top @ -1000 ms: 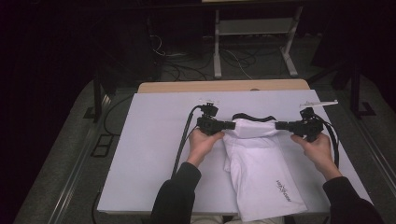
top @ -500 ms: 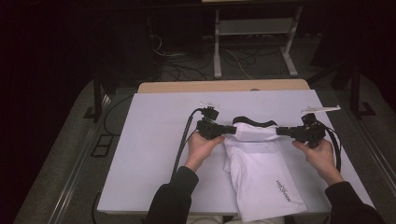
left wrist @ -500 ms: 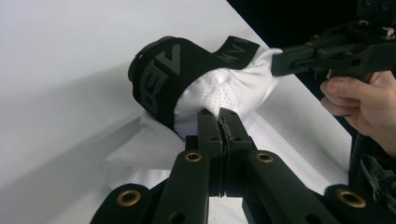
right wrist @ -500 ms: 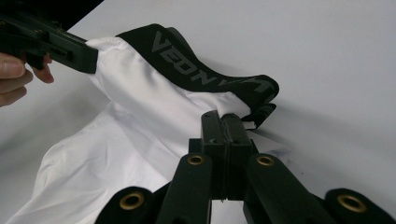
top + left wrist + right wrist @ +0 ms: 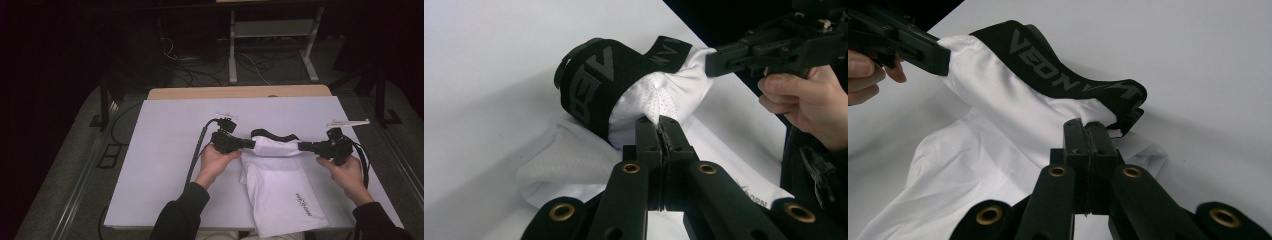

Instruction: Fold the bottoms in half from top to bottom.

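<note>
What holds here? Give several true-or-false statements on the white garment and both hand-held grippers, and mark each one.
1. The left hand-held gripper is shut on the white garment. True.
2. The right hand-held gripper hangs open above the cloth. False: it is shut on the garment.
3. The black waistband carries lettering. True.
4. The garment lies in a basket. False: it lies on the white table.
5. Both grippers hold the waistband end. True.
</note>
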